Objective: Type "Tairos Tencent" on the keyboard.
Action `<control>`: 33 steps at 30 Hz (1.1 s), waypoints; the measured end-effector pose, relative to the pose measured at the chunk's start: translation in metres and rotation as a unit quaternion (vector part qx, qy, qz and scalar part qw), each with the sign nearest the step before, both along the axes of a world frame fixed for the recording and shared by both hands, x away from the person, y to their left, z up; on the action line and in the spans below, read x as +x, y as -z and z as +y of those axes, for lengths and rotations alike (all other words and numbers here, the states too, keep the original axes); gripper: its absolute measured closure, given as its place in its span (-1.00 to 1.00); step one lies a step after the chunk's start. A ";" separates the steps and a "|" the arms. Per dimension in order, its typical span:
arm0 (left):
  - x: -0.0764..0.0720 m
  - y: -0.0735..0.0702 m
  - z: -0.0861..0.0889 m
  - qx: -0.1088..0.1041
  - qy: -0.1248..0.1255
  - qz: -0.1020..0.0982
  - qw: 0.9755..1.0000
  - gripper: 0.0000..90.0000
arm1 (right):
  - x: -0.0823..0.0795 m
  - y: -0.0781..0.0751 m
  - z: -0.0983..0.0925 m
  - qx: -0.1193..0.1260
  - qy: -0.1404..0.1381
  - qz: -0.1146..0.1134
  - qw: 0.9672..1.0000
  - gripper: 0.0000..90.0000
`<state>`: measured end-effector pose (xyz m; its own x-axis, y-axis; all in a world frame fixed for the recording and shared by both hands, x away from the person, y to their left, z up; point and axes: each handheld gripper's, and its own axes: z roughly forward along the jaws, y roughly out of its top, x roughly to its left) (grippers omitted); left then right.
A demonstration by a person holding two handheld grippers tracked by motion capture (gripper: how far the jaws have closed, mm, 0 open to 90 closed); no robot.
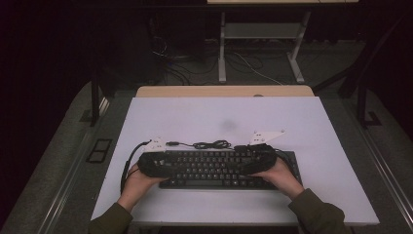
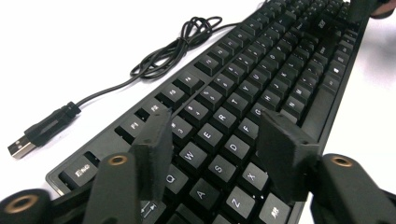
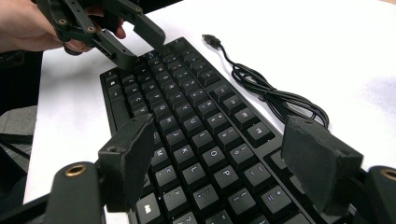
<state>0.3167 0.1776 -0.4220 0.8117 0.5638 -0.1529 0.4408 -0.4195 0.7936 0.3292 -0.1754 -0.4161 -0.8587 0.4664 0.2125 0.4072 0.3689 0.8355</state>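
I hover my left hand-held gripper (image 2: 212,140) over the letter keys at the left end of the black keyboard (image 1: 214,168), jaws spread and pinching nothing. My right hand-held gripper (image 3: 219,154) hangs equally spread over the other end, likely ready to press keys. The keyboard lies flat on the white table (image 1: 195,117), its unplugged cable (image 1: 209,144) coiled just behind.

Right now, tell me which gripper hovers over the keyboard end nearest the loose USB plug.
The left gripper, open above the Q-W-A-S keys of the keyboard; the USB plug lies just beside that end. The right gripper is over the opposite end.
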 end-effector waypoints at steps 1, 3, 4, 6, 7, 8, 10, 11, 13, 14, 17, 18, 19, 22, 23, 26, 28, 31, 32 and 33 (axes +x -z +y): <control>0.000 0.000 0.000 0.001 -0.001 0.000 1.000 -0.08 | 0.000 0.000 0.000 0.000 0.000 0.002 1.000 -0.44; 0.001 0.000 -0.002 0.000 -0.003 -0.002 1.000 -0.15 | 0.001 0.001 0.001 -0.001 -0.001 0.000 1.000 -0.44; 0.001 0.000 -0.002 -0.001 -0.006 -0.002 1.000 -0.19 | 0.001 0.001 0.001 -0.001 -0.001 0.001 1.000 -0.44; 0.001 0.000 -0.004 -0.001 -0.007 -0.002 1.000 -0.26 | 0.001 0.001 0.001 0.001 0.000 0.003 1.000 -0.44; 0.002 0.000 -0.004 -0.003 -0.008 -0.003 1.000 -0.29 | 0.002 0.002 0.001 0.000 0.000 0.005 1.000 -0.44; 0.002 0.000 -0.005 -0.004 -0.009 -0.004 1.000 -0.33 | 0.002 0.002 0.002 0.002 0.000 0.004 1.000 -0.44; 0.002 0.000 -0.007 -0.005 -0.010 -0.006 1.000 -0.41 | 0.003 0.001 0.003 0.001 0.000 0.008 1.000 -0.43; 0.003 0.000 -0.008 -0.006 -0.009 -0.008 1.000 -0.44 | 0.004 0.001 0.004 0.001 -0.001 0.008 1.000 -0.43; 0.003 0.001 -0.010 -0.009 -0.008 -0.010 1.000 -0.48 | 0.005 0.001 0.006 0.002 -0.003 0.007 1.000 -0.41; 0.003 0.001 -0.010 -0.008 -0.005 -0.011 1.000 -0.50 | 0.005 0.001 0.007 0.001 -0.005 0.009 1.000 -0.40; 0.003 0.001 -0.012 -0.009 -0.003 -0.013 1.000 -0.53 | 0.007 0.001 0.011 -0.002 -0.006 0.009 1.000 -0.39; 0.003 0.002 -0.013 -0.008 -0.001 -0.014 1.000 -0.55 | 0.008 0.001 0.012 -0.001 -0.005 0.010 1.000 -0.39; 0.003 0.002 -0.013 -0.009 -0.002 -0.014 1.000 -0.56 | 0.009 0.001 0.014 -0.001 -0.006 0.009 1.000 -0.37; 0.003 0.002 -0.014 -0.013 -0.002 -0.015 1.000 -0.61 | 0.011 0.001 0.018 -0.003 -0.009 0.010 1.000 -0.33; 0.003 0.002 -0.014 -0.014 -0.003 -0.016 1.000 -0.63 | 0.012 0.001 0.019 -0.002 -0.009 0.011 1.000 -0.25; 0.003 0.002 -0.015 -0.014 -0.004 -0.016 1.000 -0.65 | 0.014 0.001 0.023 0.000 -0.013 0.010 1.000 -0.19; 0.003 0.002 -0.015 -0.014 -0.002 -0.017 1.000 -0.66 | 0.016 0.001 0.026 -0.001 -0.016 0.010 1.000 -0.09; 0.003 0.003 -0.016 -0.014 -0.003 -0.016 1.000 -0.66 | 0.017 0.002 0.028 -0.003 -0.015 0.014 1.000 0.08; 0.002 0.003 -0.016 -0.014 -0.002 -0.016 1.000 -0.65 | 0.017 0.002 0.029 -0.004 -0.014 0.013 1.000 0.15; 0.002 0.003 -0.016 -0.013 -0.002 -0.017 1.000 -0.65 | 0.017 0.002 0.029 -0.005 -0.016 0.016 1.000 0.23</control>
<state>0.3189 0.1613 -0.4250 0.8148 0.5625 -0.1404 0.4151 -0.3972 0.8185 0.3459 -0.1466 -0.4183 -0.8661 0.4413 0.2350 0.4209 0.3899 0.8190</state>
